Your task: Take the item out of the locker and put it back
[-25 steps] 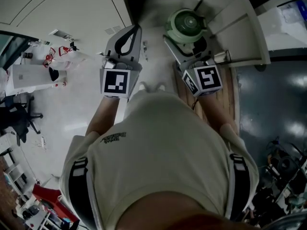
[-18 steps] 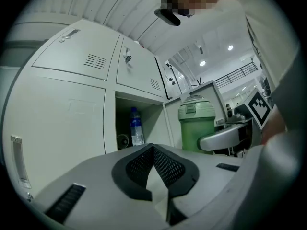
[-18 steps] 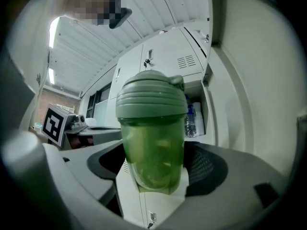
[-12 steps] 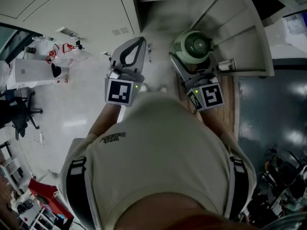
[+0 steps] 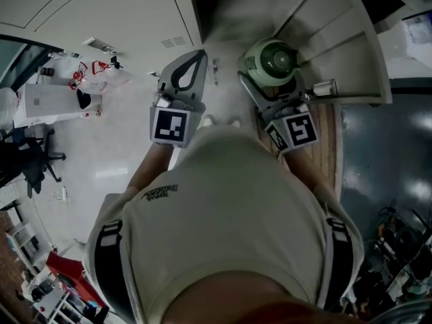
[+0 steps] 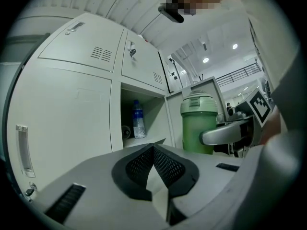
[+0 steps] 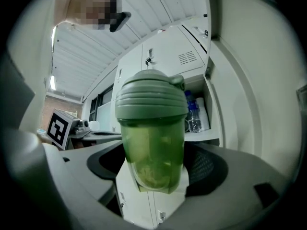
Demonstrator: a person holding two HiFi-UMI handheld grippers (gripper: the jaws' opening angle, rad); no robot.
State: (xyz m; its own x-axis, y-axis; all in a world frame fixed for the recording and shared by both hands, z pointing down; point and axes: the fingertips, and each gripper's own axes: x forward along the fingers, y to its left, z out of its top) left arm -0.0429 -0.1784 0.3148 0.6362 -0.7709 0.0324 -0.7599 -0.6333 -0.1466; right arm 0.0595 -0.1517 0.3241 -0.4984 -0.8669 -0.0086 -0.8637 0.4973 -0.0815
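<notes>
Right gripper view: the right gripper (image 7: 153,171) is clamping an upright green shaker bottle (image 7: 151,128) by its lower body, outside the open locker compartment (image 7: 213,89). Left gripper view: the left gripper (image 6: 153,150) is hanging empty, jaws closed tip to tip; a water bottle (image 6: 138,120) is standing inside that compartment.

The person is wearing a cream shirt (image 5: 223,208) with black straps (image 5: 108,262); at twelve o'clock, grey left gripper (image 5: 196,55) and right gripper (image 5: 270,66) are bearing marker cubes (image 5: 169,125).
</notes>
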